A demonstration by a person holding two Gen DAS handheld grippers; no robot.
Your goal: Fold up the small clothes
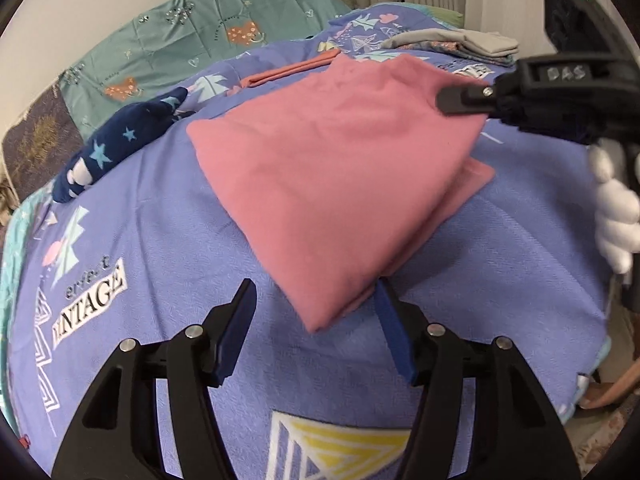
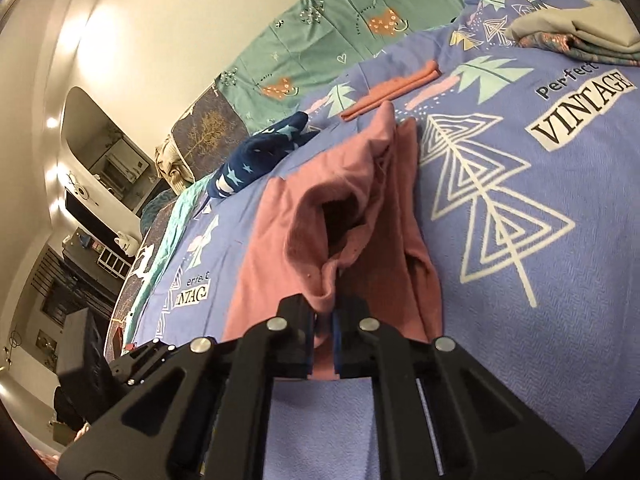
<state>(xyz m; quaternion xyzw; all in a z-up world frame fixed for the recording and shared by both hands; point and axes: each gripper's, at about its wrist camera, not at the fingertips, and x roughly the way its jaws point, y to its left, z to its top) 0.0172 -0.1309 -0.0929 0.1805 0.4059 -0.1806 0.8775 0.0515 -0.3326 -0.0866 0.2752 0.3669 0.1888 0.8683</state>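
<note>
**Left claw gaping at the cloth's corner, right claw pinching its edge**

Far left on the bed (image 1: 160,248), beside its edge: a dark blue garment with stars (image 1: 116,148), bunched up and well apart from both claws. Behind it, a green patterned sheet (image 1: 192,32) against the wall.

Next, the left claw (image 1: 316,320), low over the blue blanket, jaws standing wide apart with nothing gripped. Between the blue pads, the near folded corner of the pink cloth (image 1: 336,184); right pad (image 1: 394,340) touching or just beside that corner's edge, left pad apart from it. No pressing visible.

Middle: pink cloth lying folded and mostly flat on the bed, a lower layer peeking out at its right side. Beyond it, a thin folded orange piece (image 1: 296,68), near but apart.

To the right: the right claw (image 2: 324,344), jaws nearly together and clamped on a gathered edge of the pink cloth, fabric raised into a loose hollow fold just ahead of the pads. A white-gloved hand (image 1: 616,208) on its handle.

Far right, at the back: a small stack of folded clothes (image 1: 456,46), grey on top.
</note>
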